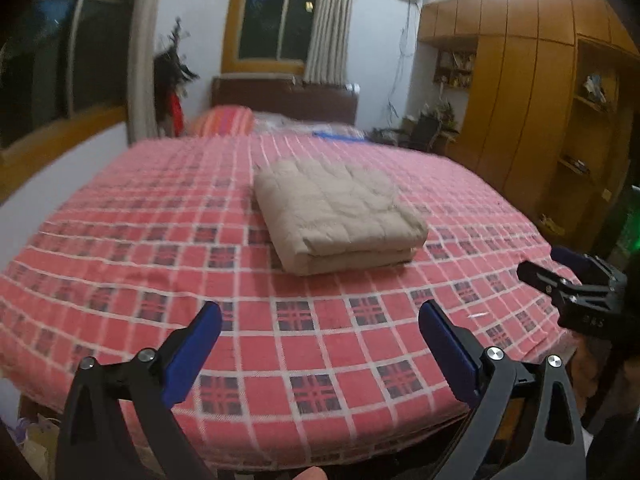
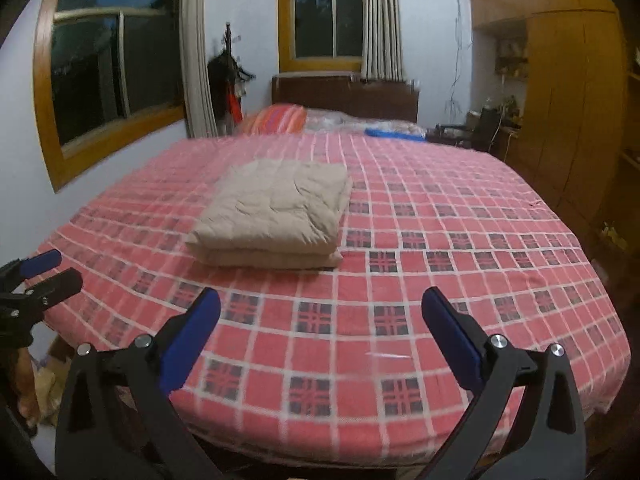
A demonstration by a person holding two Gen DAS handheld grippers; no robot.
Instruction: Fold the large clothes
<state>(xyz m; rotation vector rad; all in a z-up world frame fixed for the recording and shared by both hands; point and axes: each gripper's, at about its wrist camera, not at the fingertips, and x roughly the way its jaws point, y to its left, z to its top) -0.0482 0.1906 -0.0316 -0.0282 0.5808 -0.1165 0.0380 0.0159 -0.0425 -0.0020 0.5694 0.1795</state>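
One big bed (image 1: 120, 264) fills pretty much both views, covered in a red checked blanket with dark plaid squares, headboard and a striped pillow (image 2: 276, 118) way at the far end under the window. Wooden wardrobes (image 1: 520, 92) run along the right wall.

On the blanket sits the thing I care about: a beige quilted garment (image 1: 336, 216), looks like a padded coat or similar, already folded into a thick neat rectangle with at least two layers stacked at the near edge. It lies around the middle of the bed, a bit toward the left side as seen from the right wrist camera.

My left gripper (image 1: 320, 320) is spread wide with nothing between the blue pads, hovering over the near edge of the bed, well short of the bundle. My right gripper (image 2: 320, 312) is the same deal, wide open and empty, just beside the left one; each shows up at the edge of the other's view.

My read is that folding is basically done, so this is the wrap-up stage. If anything's left, I'd reach forward with both, pinch the near corners of the bundle, and either square it up or do one more fold. It's puffy, so I'd expect the layers to spring apart unless pressed flat.
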